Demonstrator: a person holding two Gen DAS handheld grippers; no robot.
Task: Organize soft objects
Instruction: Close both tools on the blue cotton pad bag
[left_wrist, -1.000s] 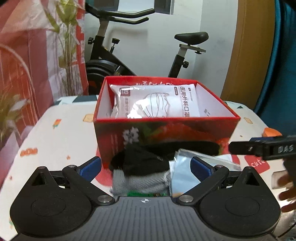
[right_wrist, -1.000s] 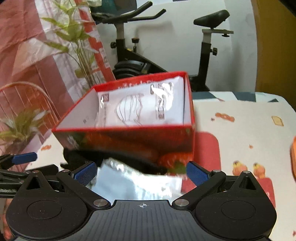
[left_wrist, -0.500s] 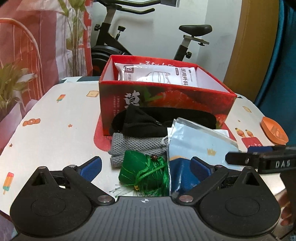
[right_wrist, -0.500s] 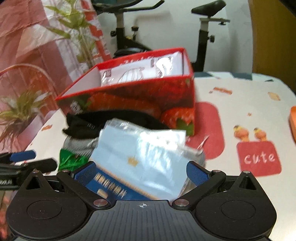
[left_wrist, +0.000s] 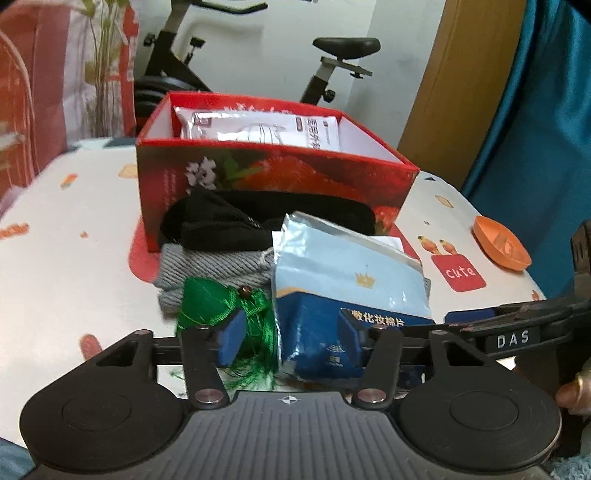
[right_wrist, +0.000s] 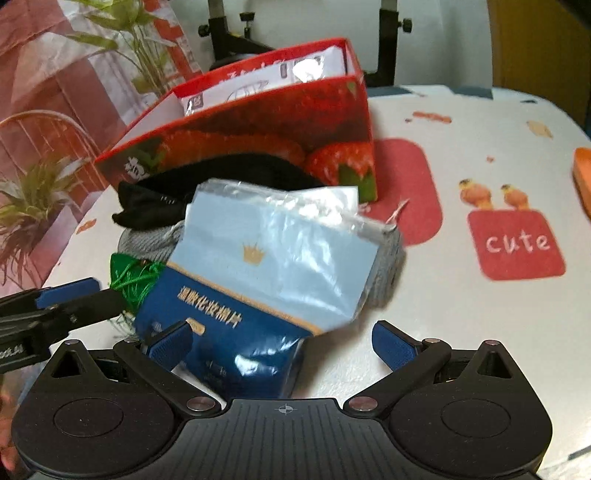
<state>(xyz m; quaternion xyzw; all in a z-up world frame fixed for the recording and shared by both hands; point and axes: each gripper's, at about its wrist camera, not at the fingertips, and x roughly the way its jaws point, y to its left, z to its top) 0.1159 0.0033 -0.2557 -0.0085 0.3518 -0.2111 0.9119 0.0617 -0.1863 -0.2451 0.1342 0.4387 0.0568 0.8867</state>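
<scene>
A pile of soft things lies in front of a red strawberry box (left_wrist: 277, 181) that holds a white mask pack (left_wrist: 258, 129). The pile is a black sock (left_wrist: 221, 221), a grey knit (left_wrist: 214, 266), a green tasselled sachet (left_wrist: 207, 299) and a blue cotton-pad pack (left_wrist: 347, 273). My left gripper (left_wrist: 290, 339) is low over the pile's near edge and its jaws are closing. The green tassel and the pack's corner are between them, and no firm pinch shows. My right gripper (right_wrist: 282, 343) stands wide open around the blue pack (right_wrist: 277, 258).
An orange dish (left_wrist: 498, 247) sits at the table's right edge. The patterned tablecloth (right_wrist: 461, 295) is bare to the right of the pile. An exercise bike (left_wrist: 332, 55) and a plant stand behind the table. Each gripper shows at the edge of the other's view.
Both grippers have come down and closer to the pile. The left jaws have narrowed from wide open onto the green tassel and the blue pack's corner.
</scene>
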